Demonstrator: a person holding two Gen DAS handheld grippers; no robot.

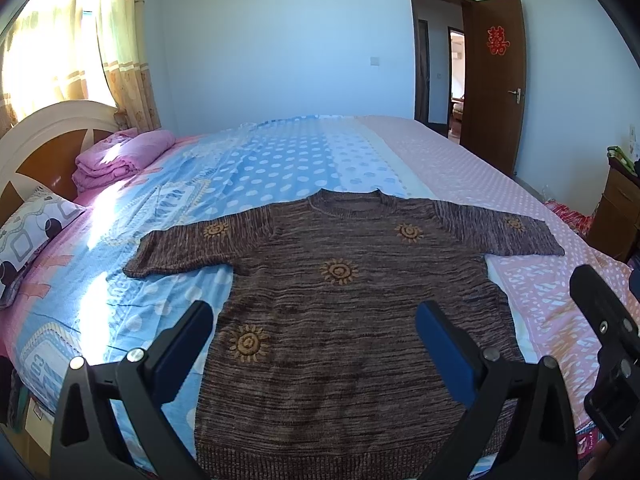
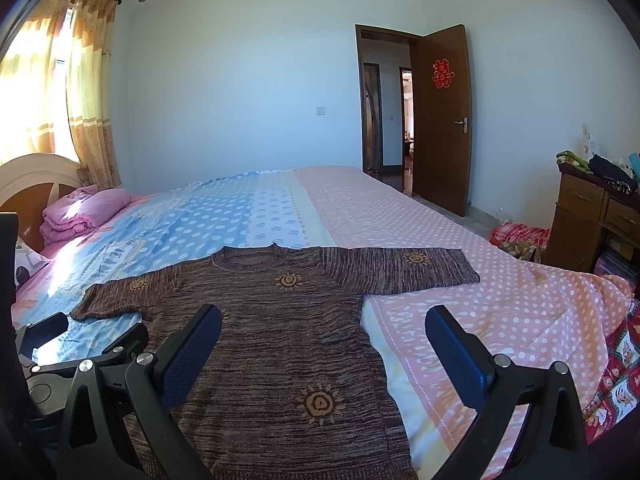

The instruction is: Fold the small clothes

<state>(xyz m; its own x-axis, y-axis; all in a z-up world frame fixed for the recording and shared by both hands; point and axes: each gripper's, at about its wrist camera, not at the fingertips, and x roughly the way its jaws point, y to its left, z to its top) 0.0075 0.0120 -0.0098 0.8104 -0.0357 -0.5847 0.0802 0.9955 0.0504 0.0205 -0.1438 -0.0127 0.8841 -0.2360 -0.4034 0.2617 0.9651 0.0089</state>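
A small brown knit sweater with yellow sun motifs lies flat on the bed, both sleeves spread out, hem nearest me. My left gripper hovers open above its lower half, nothing between the blue pads. In the right wrist view the same sweater fills the lower left. My right gripper is open too, held over the sweater's right edge and the pink sheet. The right gripper's black body shows at the right edge of the left wrist view.
The bed has a blue dotted sheet on the left and pink dotted on the right. A folded pink blanket and a pillow sit by the headboard. A wooden dresser and an open door stand to the right.
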